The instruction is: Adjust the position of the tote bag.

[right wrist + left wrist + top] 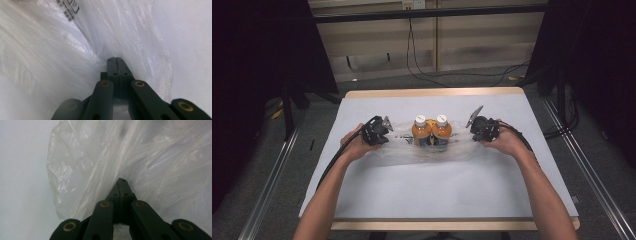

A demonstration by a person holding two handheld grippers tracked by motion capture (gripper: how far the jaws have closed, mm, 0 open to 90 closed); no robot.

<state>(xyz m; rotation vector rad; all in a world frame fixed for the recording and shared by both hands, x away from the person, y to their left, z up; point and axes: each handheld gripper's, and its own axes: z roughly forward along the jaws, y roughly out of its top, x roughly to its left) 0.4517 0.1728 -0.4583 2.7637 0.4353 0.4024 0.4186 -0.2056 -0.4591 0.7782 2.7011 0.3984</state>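
Both forearms enter from the near edge of the table [362, 200] and angle inward toward its middle, elbows low, wrists nearly level with the surface.

Left hand [354, 146] wraps the left gripper [387, 131] from behind; its cable trails back along the forearm. The gripper points right, toward the table centre. In the left gripper view the jaws are pressed together at the tips, with thin film of the clear plastic bag [100, 165] pinched between them; the film fans out from the tips in taut folds.

Right hand [507, 141] holds the right gripper [471, 131] mirror-wise, pointing left. In the right gripper view its jaws are likewise closed flat on each other, clamped on the bag's film, which gathers into creases at the tips.

The bag lies across the middle of the white-covered table, stretched between the two grippers. Inside it stand two orange bottles [431, 131] with white caps, upright, side by side and touching, midway between the grippers. Each gripper grasps one end of the bag, left end and right end, well apart from the bottles.
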